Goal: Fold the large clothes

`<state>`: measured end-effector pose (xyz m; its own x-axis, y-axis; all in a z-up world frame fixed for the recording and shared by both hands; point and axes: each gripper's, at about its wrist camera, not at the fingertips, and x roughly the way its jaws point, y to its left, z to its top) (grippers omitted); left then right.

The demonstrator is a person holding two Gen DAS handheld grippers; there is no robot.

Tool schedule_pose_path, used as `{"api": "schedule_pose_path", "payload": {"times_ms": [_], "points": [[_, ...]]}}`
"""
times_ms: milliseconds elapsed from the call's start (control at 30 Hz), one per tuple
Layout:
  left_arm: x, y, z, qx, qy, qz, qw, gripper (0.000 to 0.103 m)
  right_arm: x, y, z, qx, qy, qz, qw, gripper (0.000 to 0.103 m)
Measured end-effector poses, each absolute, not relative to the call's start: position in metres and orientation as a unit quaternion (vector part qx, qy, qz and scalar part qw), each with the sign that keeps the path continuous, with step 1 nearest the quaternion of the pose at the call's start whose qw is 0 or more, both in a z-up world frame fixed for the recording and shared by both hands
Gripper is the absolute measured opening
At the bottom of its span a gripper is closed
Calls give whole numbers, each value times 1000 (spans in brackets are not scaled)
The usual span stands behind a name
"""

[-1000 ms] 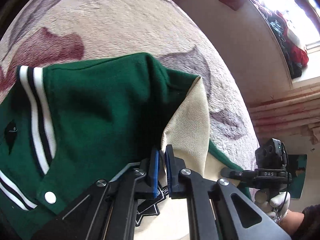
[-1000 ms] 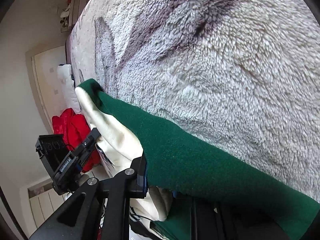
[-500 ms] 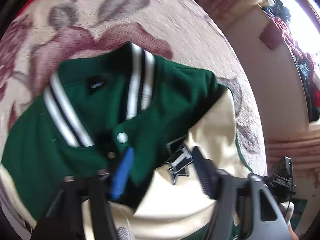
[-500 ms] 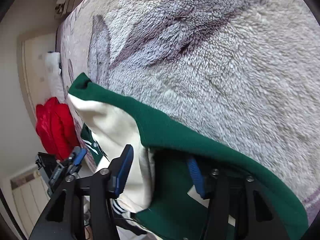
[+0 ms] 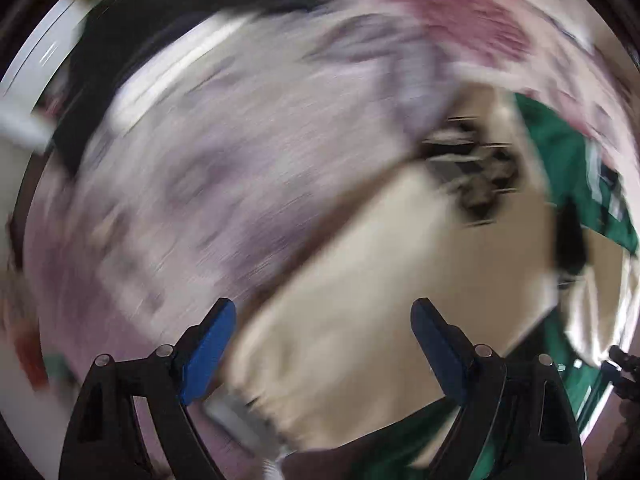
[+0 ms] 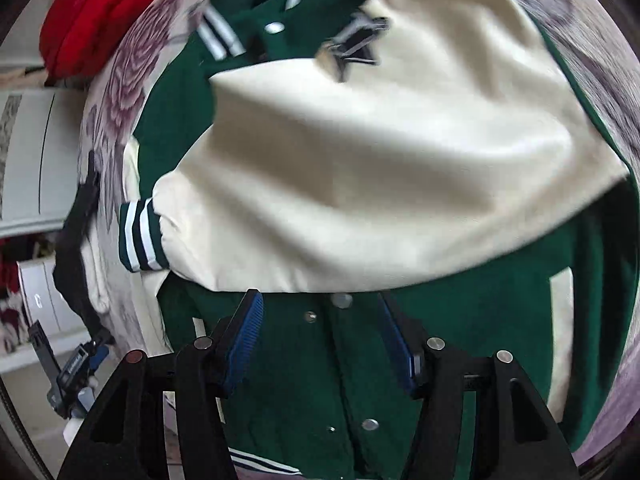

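My right gripper (image 6: 320, 340) hangs over the varsity jacket (image 6: 304, 380) with its blue-padded fingers (image 6: 244, 336) spread apart and nothing between them. The jacket lies on the floral blanket (image 6: 120, 76), green front up, and I use it as my landmark. Its cream sleeve (image 6: 360, 168) is folded across the chest, running from the shoulder at the far right of the jacket down to the striped cuff (image 6: 140, 236) at its left edge. Just beyond the sleeve, a dark star patch (image 6: 356, 44) sits near the striped collar (image 6: 220, 36). Below the sleeve, directly under my right fingers, the snap placket (image 6: 340, 360) runs down the middle of the green body. A red garment (image 6: 96, 12) lies past the jacket's collar, on the far left of the blanket.

My left gripper (image 5: 324, 344) is also spread wide, its fingers (image 5: 208, 348) holding nothing. That view is heavily smeared by motion. I can make out the cream sleeve (image 5: 380, 280) beneath and ahead of the fingers, the dark patch (image 5: 476, 176) further along it, and a strip of green (image 5: 568, 168) beyond that on the right. The blanket (image 5: 240, 152) fills the left of the view, away from the jacket.
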<state>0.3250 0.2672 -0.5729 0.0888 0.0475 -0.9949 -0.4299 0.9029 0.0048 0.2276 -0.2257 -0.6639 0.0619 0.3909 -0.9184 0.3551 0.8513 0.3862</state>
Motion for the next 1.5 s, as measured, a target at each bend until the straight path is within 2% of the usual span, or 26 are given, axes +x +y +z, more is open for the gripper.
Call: {"api": "schedule_pose_path", "payload": {"times_ms": [133,300,400,433,467,500,600,667,733,800,867,900,933,1033,1133,1167,1200,1233,1300,1400,1500], "points": [[216,330,-611,-294,653,229,660,89,258,-157,-655,176,691,15,701,60],[164,339,-686,-451,646,188,587,89,269,-107,-634,139,679,9,721,60],[168,334,-696,-424,635,186,618,86,275,-93,-622,153,668,3,729,60],[173,335,-688,-399,623,178,649,75,276,-89,-620,162,663,5,731,60],[176,335,-683,-375,620,176,666,47,276,-87,-617,166,661,6,732,60],[182,338,-675,-342,615,170,690,25,276,-82,-618,167,660,5,733,60],[204,378,-657,-283,593,176,733,21,280,-67,-625,172,657,5,734,61],[221,409,-653,-272,583,182,744,21,287,-55,-632,179,654,5,735,62],[252,448,-648,-239,574,185,761,21,296,-41,-640,183,652,4,736,70],[285,471,-647,-216,582,176,764,22,308,-23,-654,174,660,-1,731,70],[303,462,-644,-197,595,165,762,22,321,-3,-671,145,675,-15,724,70],[314,462,-642,-186,608,157,756,26,326,4,-676,132,674,-27,726,64],[321,466,-643,-180,620,153,748,27,331,12,-681,110,669,-44,733,38],[321,465,-636,-194,624,146,743,33,344,36,-684,68,658,-67,747,18],[303,475,-631,-218,618,151,740,63,352,62,-668,50,627,-42,776,12],[293,481,-629,-227,615,158,739,79,354,68,-668,53,628,-25,776,12],[290,481,-626,-231,613,170,736,85,357,72,-671,50,637,-16,769,17],[281,485,-622,-233,611,182,734,85,358,71,-675,60,647,0,760,31],[271,483,-617,-241,607,203,729,85,356,54,-673,125,653,50,745,50],[233,474,-598,-281,590,220,725,85,335,4,-651,236,633,86,732,51],[217,441,-601,-365,574,212,702,85,301,-45,-634,264,627,45,731,51]]}}
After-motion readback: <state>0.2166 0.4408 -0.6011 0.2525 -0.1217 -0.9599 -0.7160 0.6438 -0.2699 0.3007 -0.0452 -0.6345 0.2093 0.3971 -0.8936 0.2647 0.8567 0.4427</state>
